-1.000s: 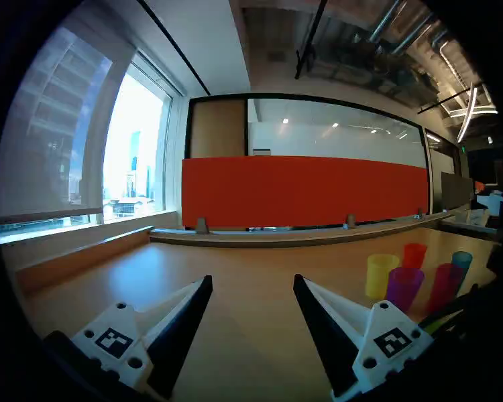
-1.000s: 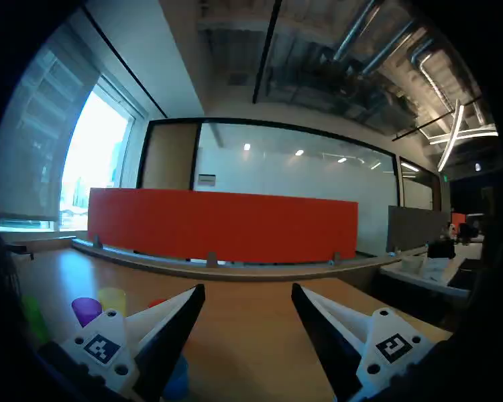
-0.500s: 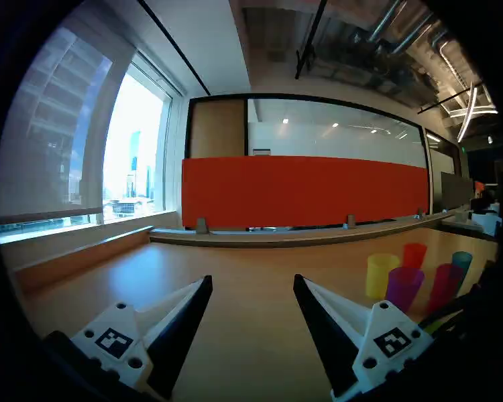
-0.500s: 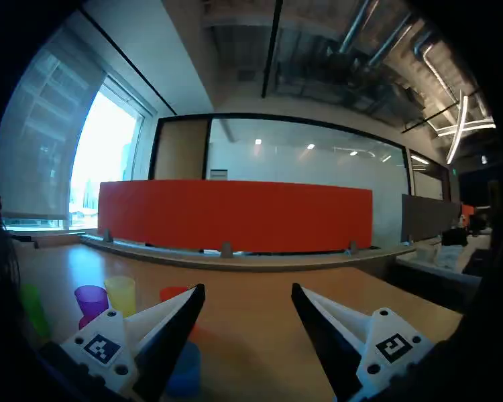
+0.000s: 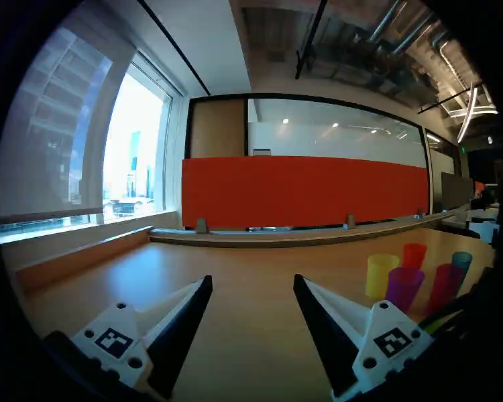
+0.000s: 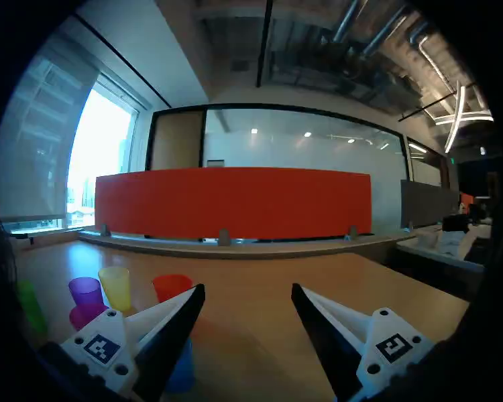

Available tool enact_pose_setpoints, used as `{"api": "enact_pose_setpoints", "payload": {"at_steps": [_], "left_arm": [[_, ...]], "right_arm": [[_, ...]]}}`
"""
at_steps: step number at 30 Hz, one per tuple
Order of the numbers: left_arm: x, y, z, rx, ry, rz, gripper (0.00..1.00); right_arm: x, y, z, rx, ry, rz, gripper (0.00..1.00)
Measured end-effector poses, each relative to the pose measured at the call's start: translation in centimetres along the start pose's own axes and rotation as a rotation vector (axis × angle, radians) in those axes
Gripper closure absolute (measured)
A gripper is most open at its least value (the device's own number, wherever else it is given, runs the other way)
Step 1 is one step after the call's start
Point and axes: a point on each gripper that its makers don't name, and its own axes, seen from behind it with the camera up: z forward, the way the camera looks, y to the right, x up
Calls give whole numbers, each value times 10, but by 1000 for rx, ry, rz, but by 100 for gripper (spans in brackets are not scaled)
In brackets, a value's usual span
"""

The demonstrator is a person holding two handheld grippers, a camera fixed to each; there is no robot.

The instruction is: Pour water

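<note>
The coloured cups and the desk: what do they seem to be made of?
The cups look like thin translucent plastic: light glows through their tinted walls. The desk looks like wood or wood-look laminate with a semi-gloss finish: warm tan colour, soft window reflections. The grain is unclear, so either is possible.

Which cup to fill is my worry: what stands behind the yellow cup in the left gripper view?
An orange cup, behind and slightly right of the yellow cup. Its base is covered by the purple cup.
</note>
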Motion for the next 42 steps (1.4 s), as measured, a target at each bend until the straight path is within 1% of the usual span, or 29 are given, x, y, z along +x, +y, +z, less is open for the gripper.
{"api": "enact_pose_setpoints", "payload": {"at_steps": [9, 42], "left_arm": [[0, 0, 0, 0, 0, 0, 11], [0, 0, 0, 0, 0, 0, 11]], "right_arm": [[-4, 2, 0, -8, -5, 7, 0], [-7, 2, 1, 0, -8, 6, 0]]}}
